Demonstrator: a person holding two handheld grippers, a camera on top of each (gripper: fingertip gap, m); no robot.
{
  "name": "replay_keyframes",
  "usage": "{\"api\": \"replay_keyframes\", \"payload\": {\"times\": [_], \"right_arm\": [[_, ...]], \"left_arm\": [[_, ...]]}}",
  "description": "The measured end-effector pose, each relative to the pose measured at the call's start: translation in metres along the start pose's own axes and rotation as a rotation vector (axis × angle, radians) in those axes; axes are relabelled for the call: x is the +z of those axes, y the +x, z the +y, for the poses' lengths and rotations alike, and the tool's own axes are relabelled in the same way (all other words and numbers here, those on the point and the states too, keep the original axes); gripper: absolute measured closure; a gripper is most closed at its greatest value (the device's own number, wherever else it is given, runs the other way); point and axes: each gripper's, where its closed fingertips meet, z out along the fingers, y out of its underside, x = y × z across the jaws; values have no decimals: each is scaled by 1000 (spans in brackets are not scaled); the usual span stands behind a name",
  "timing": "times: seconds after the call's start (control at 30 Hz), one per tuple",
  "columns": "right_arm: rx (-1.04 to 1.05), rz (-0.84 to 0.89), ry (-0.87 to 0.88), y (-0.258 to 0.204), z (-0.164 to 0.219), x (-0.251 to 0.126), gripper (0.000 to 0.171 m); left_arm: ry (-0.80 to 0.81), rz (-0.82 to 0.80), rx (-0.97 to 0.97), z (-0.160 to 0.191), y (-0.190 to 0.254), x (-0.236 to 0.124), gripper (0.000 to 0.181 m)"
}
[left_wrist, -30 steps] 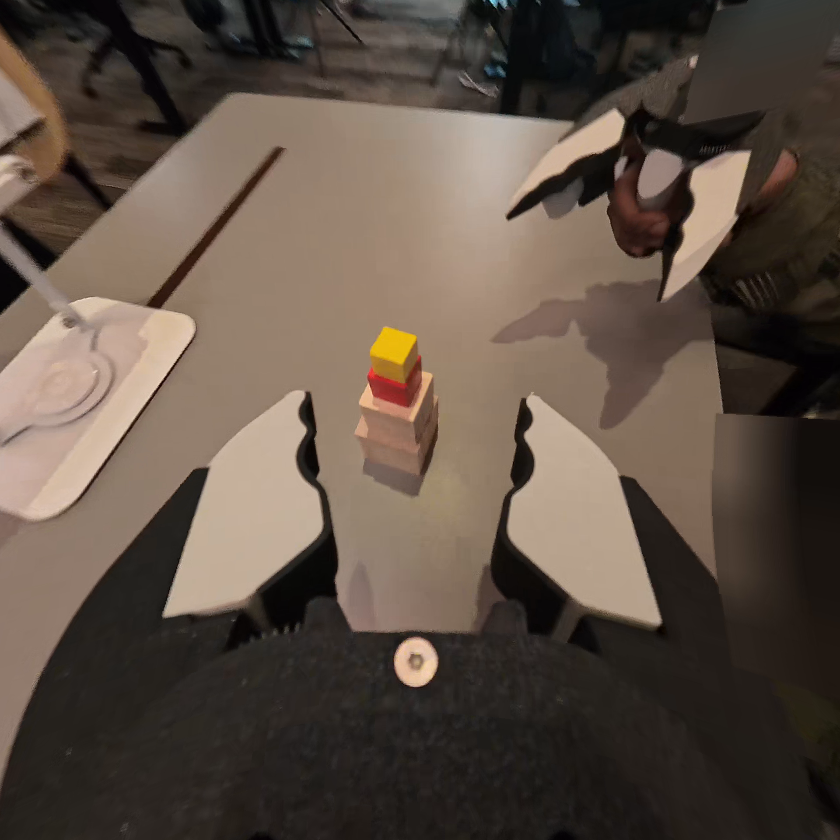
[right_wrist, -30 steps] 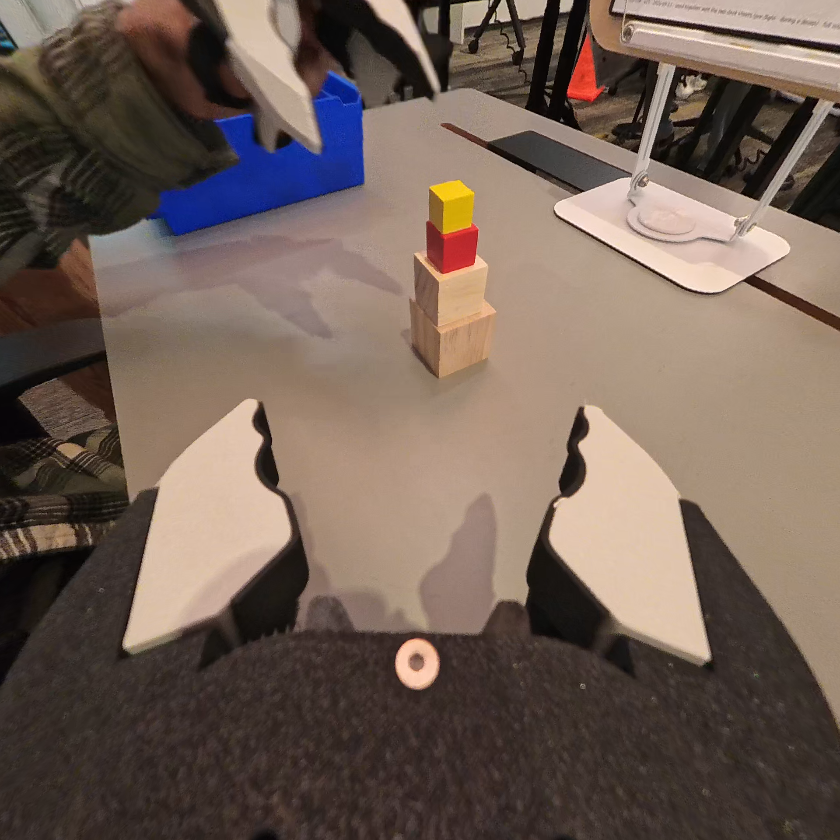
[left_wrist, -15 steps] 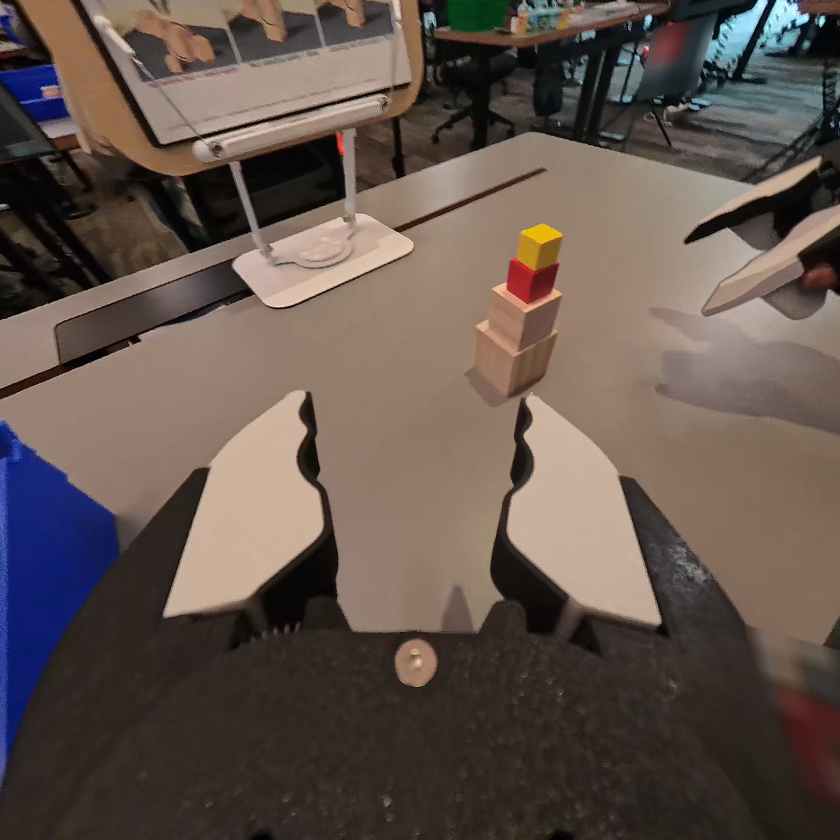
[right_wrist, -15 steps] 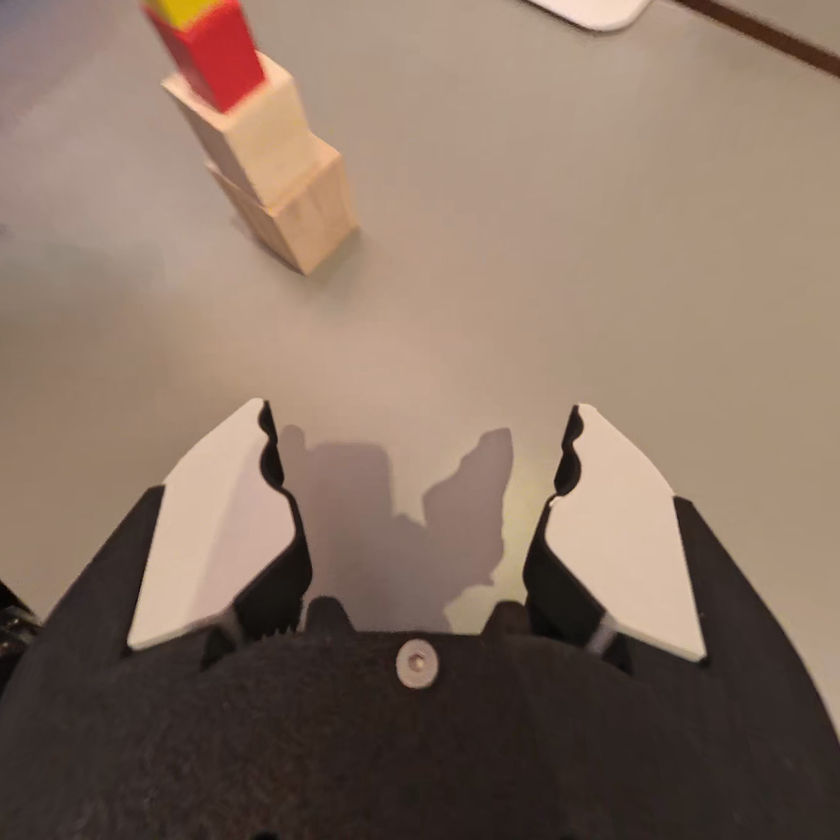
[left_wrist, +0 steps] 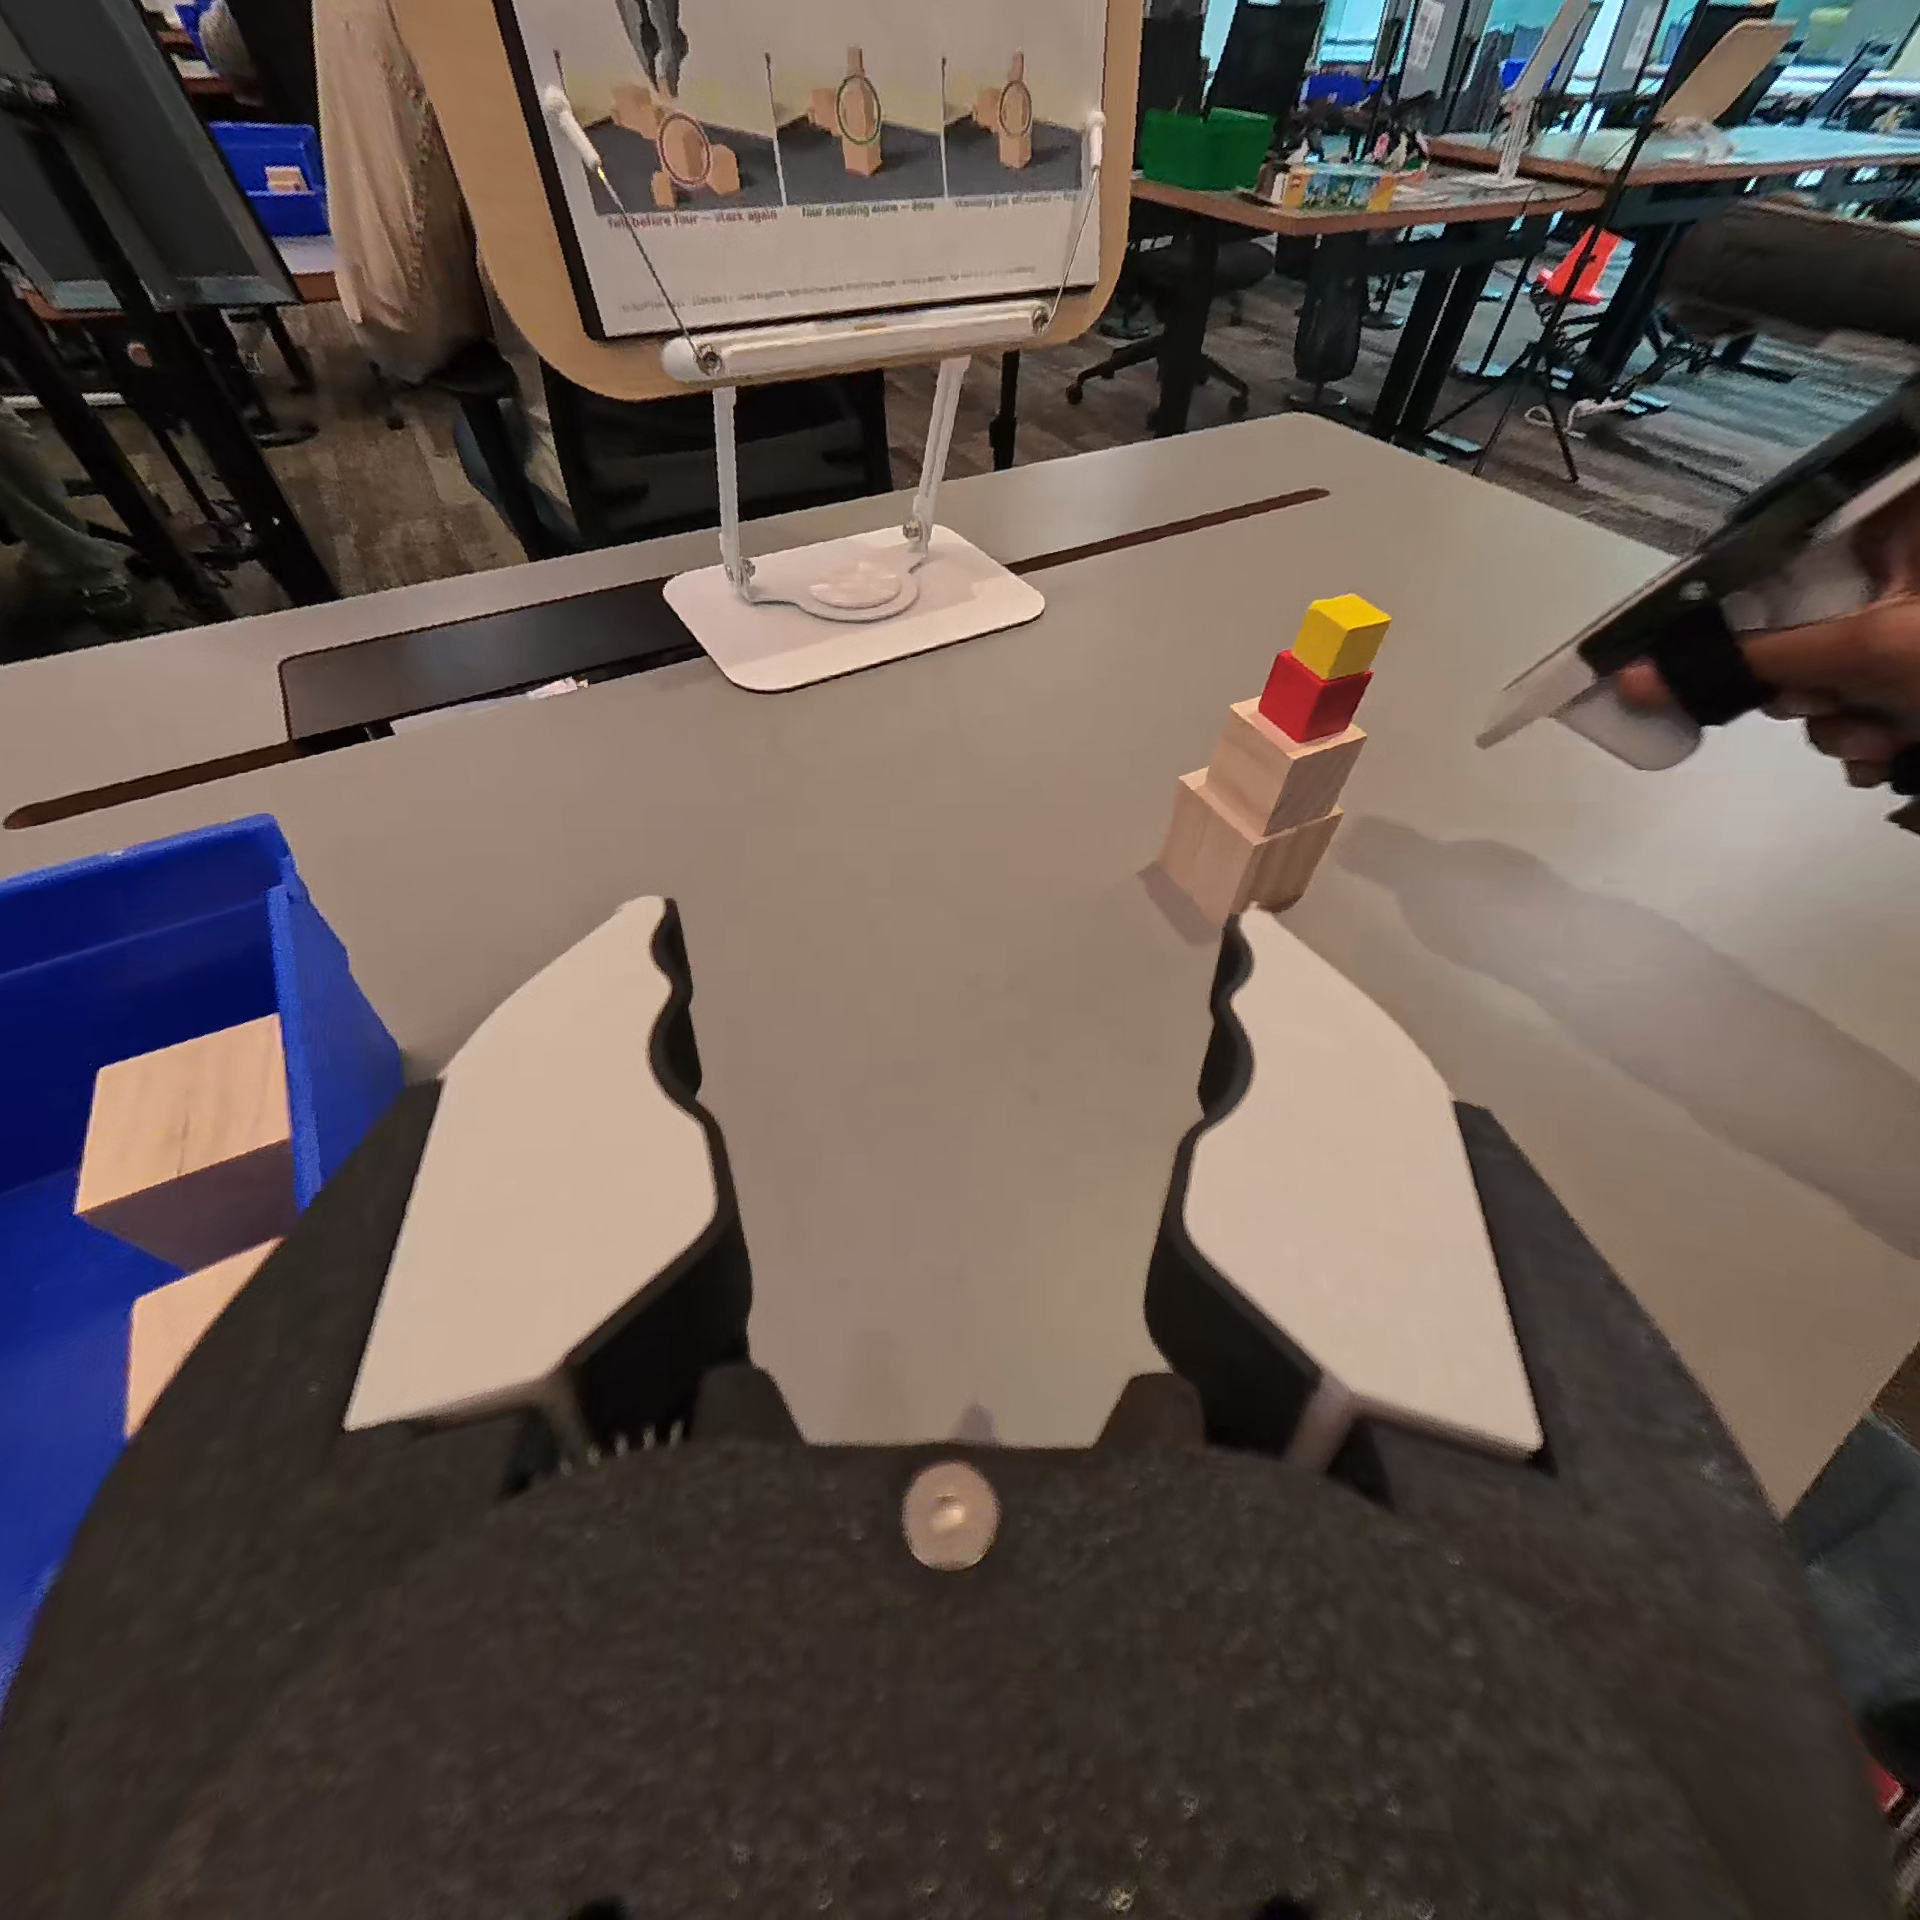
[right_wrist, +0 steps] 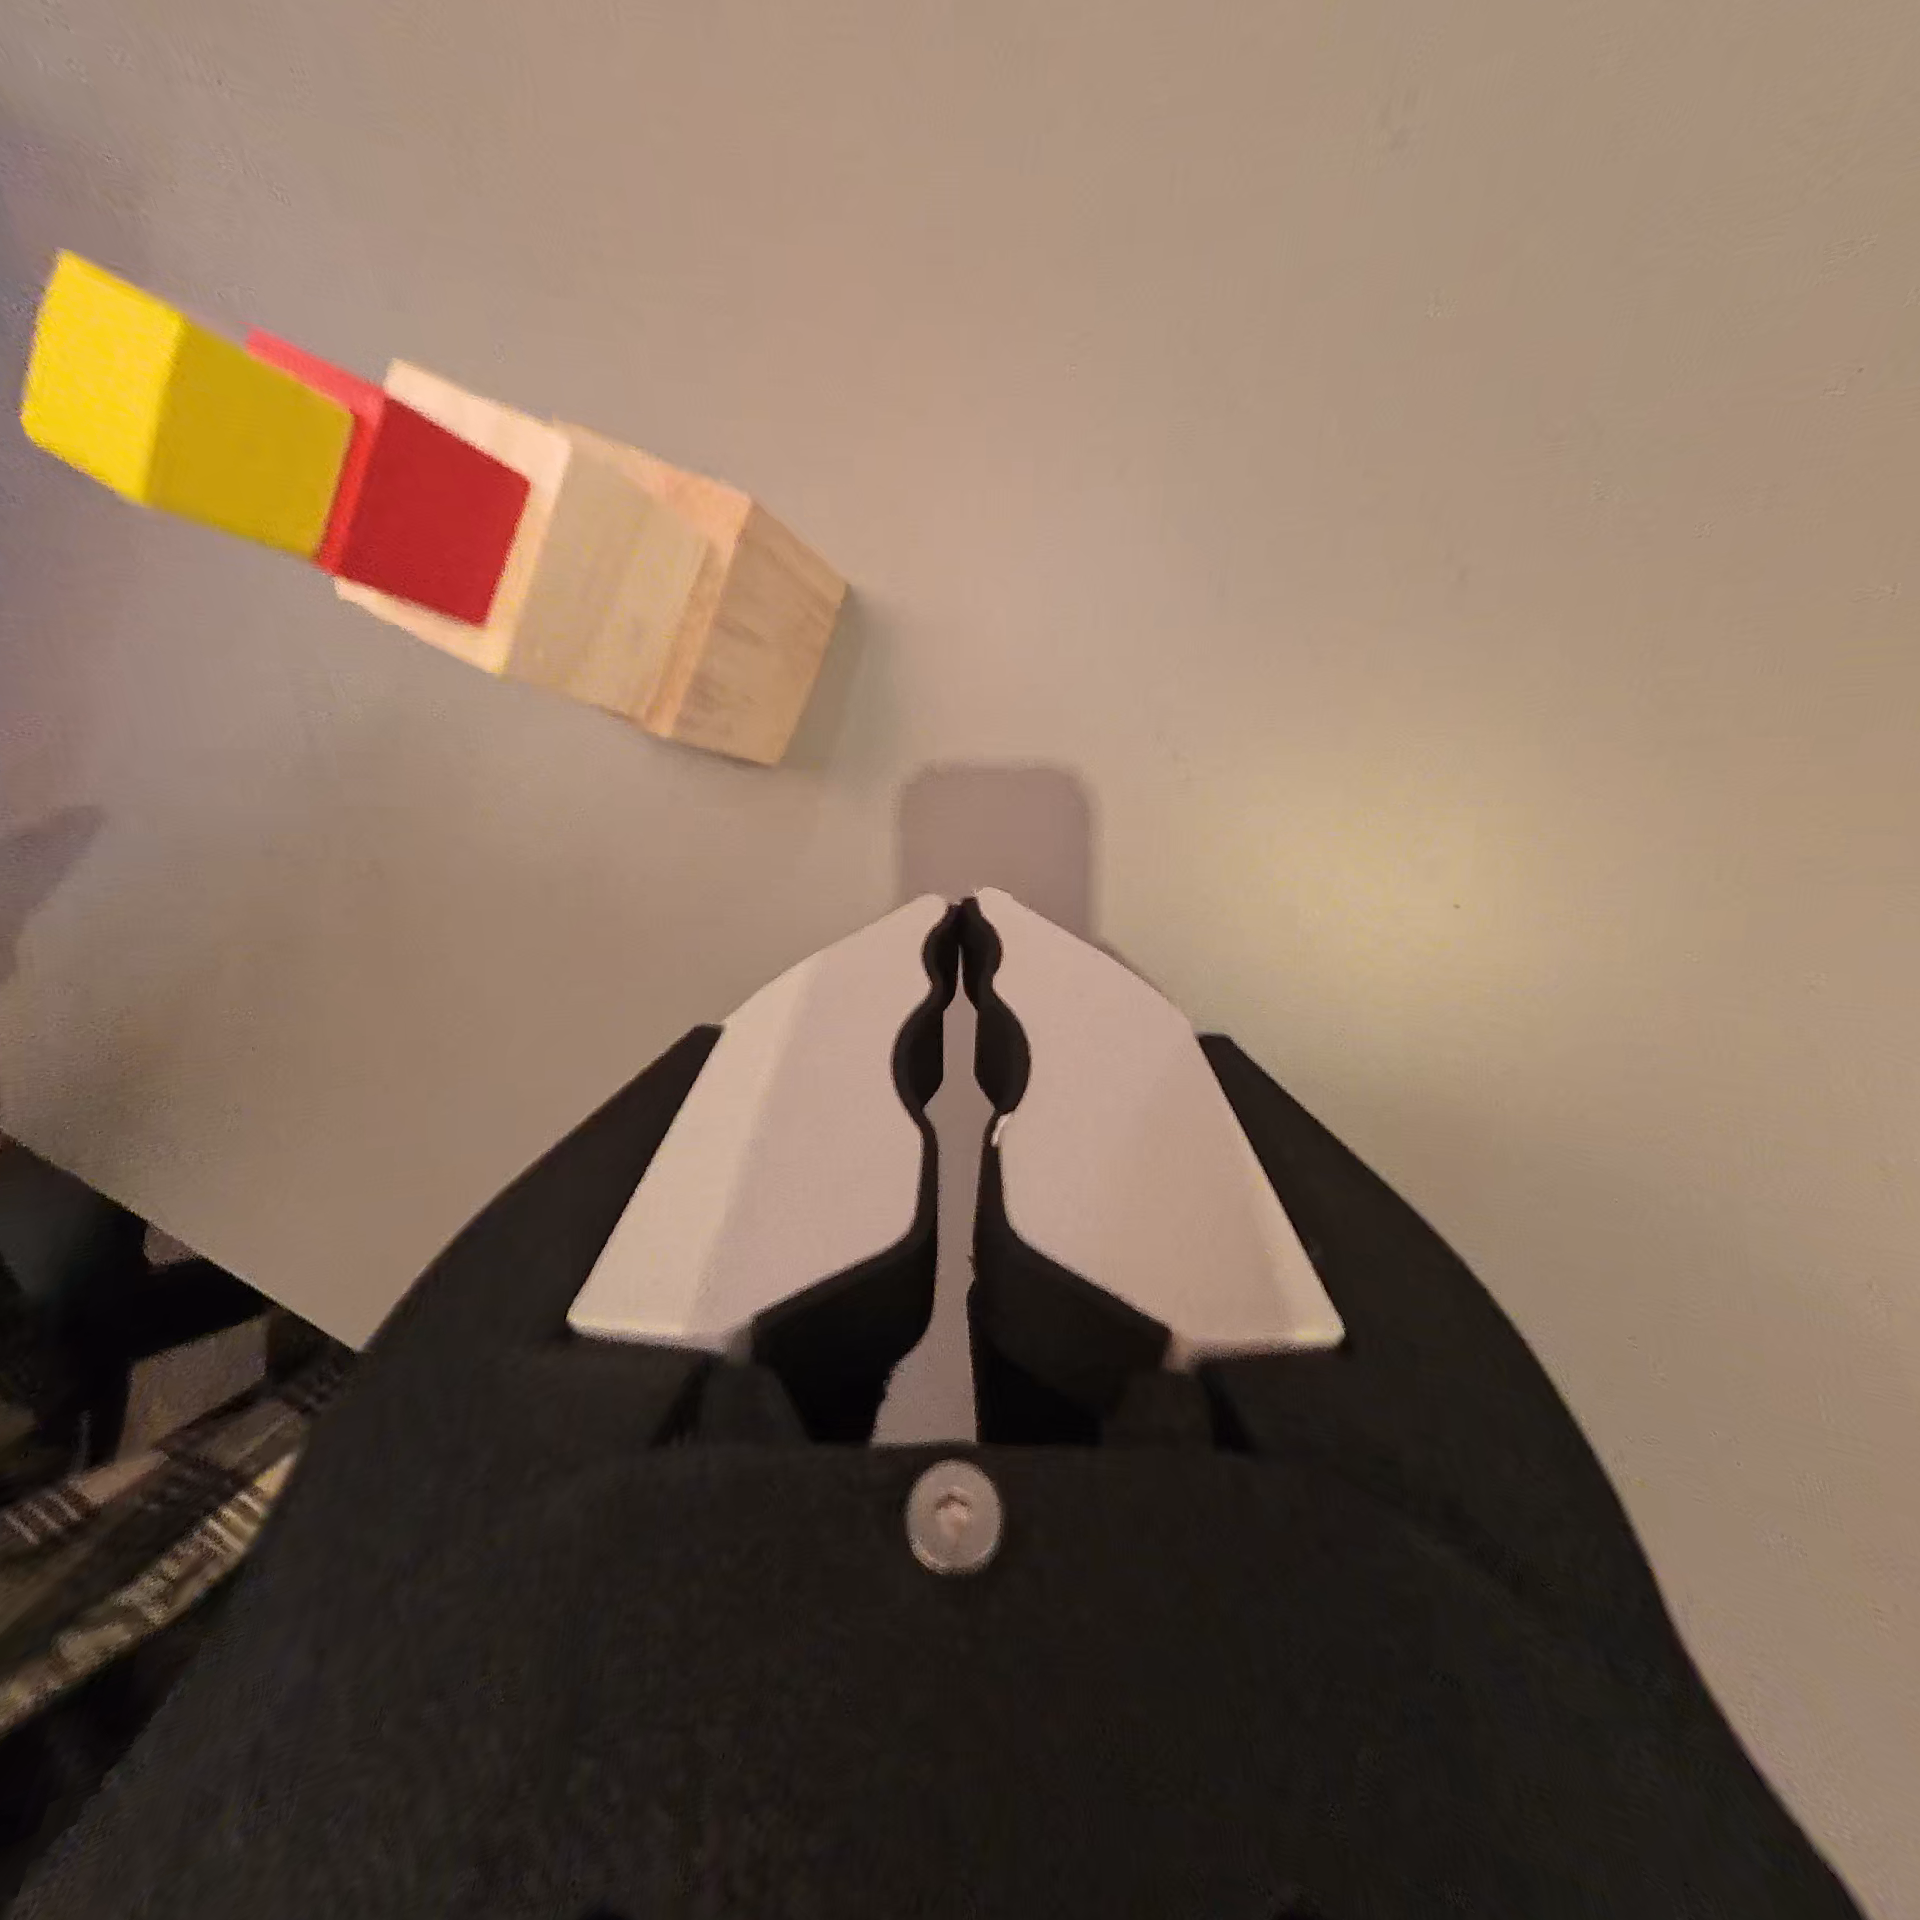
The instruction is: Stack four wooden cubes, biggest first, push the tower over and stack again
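A tower of four cubes stands upright on the grey table [left_wrist: 914, 831]. A large wooden cube [left_wrist: 1242, 857] is at the bottom, then a medium wooden cube [left_wrist: 1288, 774], a red cube [left_wrist: 1314, 698] and a yellow cube [left_wrist: 1342, 634] on top. My left gripper [left_wrist: 951, 925] is open and empty, low and to the left of the tower. My right gripper [right_wrist: 961, 909] is shut on nothing and points down at the table just beside the tower's base [right_wrist: 758, 655]. The yellow cube [right_wrist: 177, 416] and the red cube [right_wrist: 426, 530] show at the upper left in the right wrist view. In the left wrist view the right gripper [left_wrist: 1507, 727] hangs to the right of the tower, level with its upper cubes.
A blue bin [left_wrist: 301, 997] at the left holds more wooden cubes [left_wrist: 187, 1122]. A picture board on a white stand [left_wrist: 852, 603] sits at the table's far side, beside a dark slot [left_wrist: 468, 665]. A hand [left_wrist: 1829, 675] holds the right gripper. One gripper's finger ends stand about 35 cm off the other's.
My right gripper has shut and tilted down toward the table, close beside the tower. My left gripper has swung left, and the blue bin has come into its view. The tower has not moved.
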Motion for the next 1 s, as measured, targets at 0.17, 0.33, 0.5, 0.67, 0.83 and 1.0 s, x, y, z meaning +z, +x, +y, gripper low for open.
{"api": "replay_keyframes", "payload": {"times": [0.17,0.33,0.5,0.67,0.83,1.0], "right_arm": [[35,23,-5,-18,-17,10,171],[49,34,-3,-29,-28,20,171],[11,18,-15,-50,-42,32,171],[-65,-4,-5,-78,-60,40,171],[-134,-43,15,-100,-68,40,171],[-176,-20,34,-98,-66,32,171]], "left_arm": [[30,9,22,-9,2,-12,86],[41,20,12,-11,-1,-16,86],[39,42,15,-10,0,-17,87],[28,52,18,-8,0,-14,87],[13,55,13,-3,-4,-12,88],[15,73,23,-3,-2,-10,88]]}}
